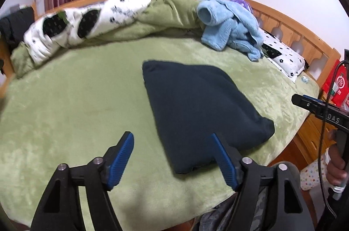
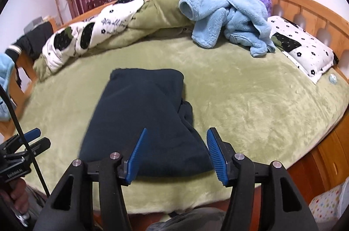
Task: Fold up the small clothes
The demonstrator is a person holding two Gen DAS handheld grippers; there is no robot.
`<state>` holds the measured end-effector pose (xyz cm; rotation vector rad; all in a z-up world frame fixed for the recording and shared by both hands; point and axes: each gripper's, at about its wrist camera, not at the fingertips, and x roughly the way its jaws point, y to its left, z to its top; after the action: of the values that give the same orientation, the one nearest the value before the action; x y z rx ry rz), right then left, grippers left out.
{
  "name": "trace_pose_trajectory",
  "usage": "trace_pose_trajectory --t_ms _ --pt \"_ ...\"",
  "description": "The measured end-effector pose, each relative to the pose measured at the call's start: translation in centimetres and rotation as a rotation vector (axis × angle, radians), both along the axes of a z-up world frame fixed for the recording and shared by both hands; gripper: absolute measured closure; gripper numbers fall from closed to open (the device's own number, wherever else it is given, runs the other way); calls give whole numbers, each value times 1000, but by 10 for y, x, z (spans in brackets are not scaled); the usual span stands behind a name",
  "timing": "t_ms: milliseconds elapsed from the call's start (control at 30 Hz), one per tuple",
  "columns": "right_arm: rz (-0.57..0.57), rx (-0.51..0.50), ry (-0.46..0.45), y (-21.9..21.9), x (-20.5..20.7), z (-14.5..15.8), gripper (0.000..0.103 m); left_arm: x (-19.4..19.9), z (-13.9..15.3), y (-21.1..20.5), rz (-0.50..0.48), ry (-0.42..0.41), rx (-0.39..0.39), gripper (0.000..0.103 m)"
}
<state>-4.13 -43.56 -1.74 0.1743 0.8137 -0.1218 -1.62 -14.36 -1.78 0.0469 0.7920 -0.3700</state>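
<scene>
Lying folded on green blanket [image 1: 76,100]: dark garment [image 2: 141,117]; jaws apart.

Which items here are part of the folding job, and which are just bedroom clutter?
In the job: dark folded garment, left gripper, right gripper, both open above it.
Lying about: light blue fleece, patterned pillow, rolled quilt, green blanket.

"DAS" reads on the right hand-held gripper [image 1: 296,99]
</scene>
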Motion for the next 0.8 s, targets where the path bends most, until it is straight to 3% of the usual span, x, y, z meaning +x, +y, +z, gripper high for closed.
trace_pose_trajectory --t_ms 67,233,333,800 --pt "-5 10 -2 3 -7 11 46 -10 14 0 11 -14 4 25" --pt "-27 -51 -53 20 -31 39 13 -26 27 3 42 -19 9 20" --pt "-23 -93 -73 31 -43 49 11 -34 31 6 63 -18 17 20" --pt "-10 -85 -86 42 -77 63 7 -66 55 6 60 -65 26 20"
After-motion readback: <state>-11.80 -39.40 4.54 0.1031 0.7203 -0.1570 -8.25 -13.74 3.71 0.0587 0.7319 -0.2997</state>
